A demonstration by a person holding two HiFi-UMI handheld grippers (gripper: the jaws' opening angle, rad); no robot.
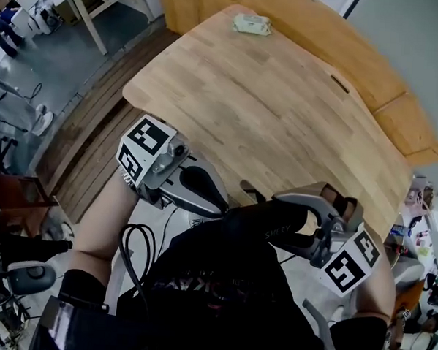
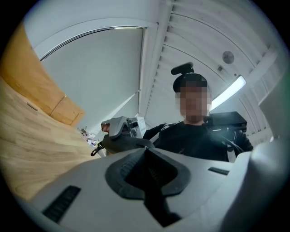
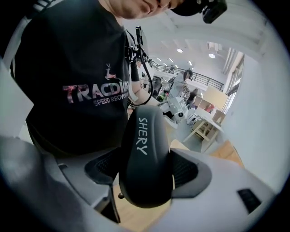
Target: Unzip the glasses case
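**Black case clamped in the right tongs, off the table**

The black, rounded hard-shell glasses case (image 3: 145,158) printed "SHERY" sits crosswise between the right gripper's (image 3: 146,168) jaws, whose ribbed pads press on both its sides. It is held up before the person's black T-shirt (image 3: 77,68), at the near edge of the light wooden table (image 1: 267,100). Just left of the case, the left gripper (image 2: 146,158) points toward it, its jaws drawn together with nothing visible between them. A small pale packet (image 1: 252,24) lies at the table's far end.
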